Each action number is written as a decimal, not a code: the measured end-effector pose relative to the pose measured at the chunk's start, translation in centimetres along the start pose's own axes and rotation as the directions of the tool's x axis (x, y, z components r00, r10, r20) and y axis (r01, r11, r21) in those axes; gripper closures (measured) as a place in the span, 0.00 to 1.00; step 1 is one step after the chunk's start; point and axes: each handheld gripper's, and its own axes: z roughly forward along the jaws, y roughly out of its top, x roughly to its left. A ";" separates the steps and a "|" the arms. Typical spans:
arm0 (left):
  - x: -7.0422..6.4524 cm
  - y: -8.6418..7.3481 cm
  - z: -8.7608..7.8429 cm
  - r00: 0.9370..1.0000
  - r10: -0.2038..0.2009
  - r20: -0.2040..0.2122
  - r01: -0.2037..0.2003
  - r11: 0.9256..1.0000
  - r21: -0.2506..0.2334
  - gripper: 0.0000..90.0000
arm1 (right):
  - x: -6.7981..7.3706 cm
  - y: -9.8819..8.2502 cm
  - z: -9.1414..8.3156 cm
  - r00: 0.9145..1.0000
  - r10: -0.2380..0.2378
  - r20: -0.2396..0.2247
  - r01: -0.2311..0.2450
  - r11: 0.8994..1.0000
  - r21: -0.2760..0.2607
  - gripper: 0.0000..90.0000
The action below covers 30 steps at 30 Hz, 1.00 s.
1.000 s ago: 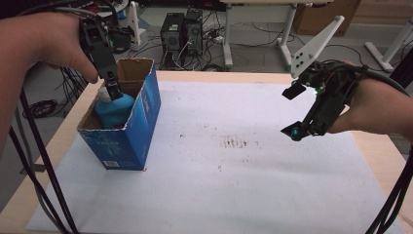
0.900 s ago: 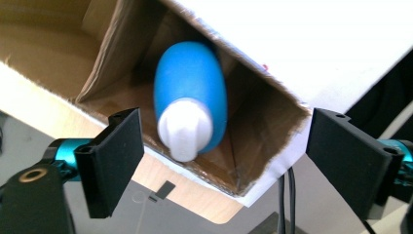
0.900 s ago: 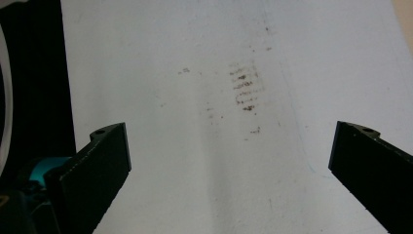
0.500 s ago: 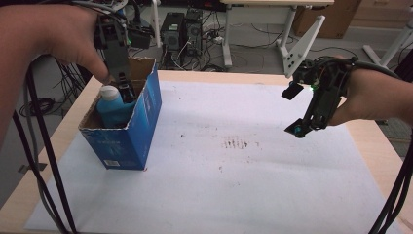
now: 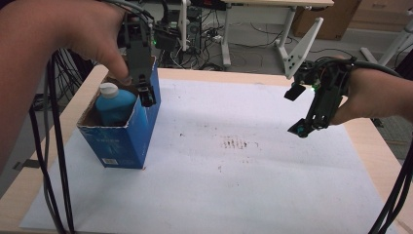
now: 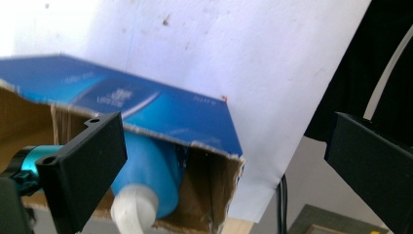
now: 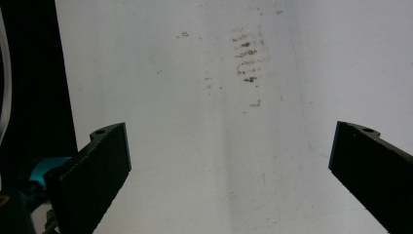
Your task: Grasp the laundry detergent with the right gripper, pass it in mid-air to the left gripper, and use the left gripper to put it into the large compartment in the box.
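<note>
A blue cardboard box stands open-topped at the left of the white sheet. A blue bottle with a white cap leans inside it. My left gripper hovers over the box's right wall. Its jaws have just been opening and now stand wide, gripping nothing. In the left gripper view the bottle and the box's torn rim lie below the spread jaws of the left gripper. My right gripper hangs open above the sheet at the right, and the right gripper has bare paper beneath it.
Dark smudge marks sit mid-sheet. The wooden table edge runs along the right, close to the right hand. Black cables trail down the left side. Desk legs and computer gear stand on the floor beyond the table.
The left gripper let go of the bottle, opened wide, and drew up and toward the box's right wall. The bottle stays in the box. The right hand has barely shifted.
</note>
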 end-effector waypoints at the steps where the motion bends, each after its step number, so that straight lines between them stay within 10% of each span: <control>1: -0.1 0.3 0.0 1.000 0.013 0.001 -0.013 1.000 0.001 0.02 | 0.0 0.0 0.1 1.000 0.000 0.000 0.000 1.000 0.003 0.01; 30: -1.7 3.1 0.5 0.992 0.125 0.010 -0.125 0.992 -0.015 0.02 | 0.1 0.0 0.3 1.000 -0.001 0.009 0.000 0.999 0.040 0.01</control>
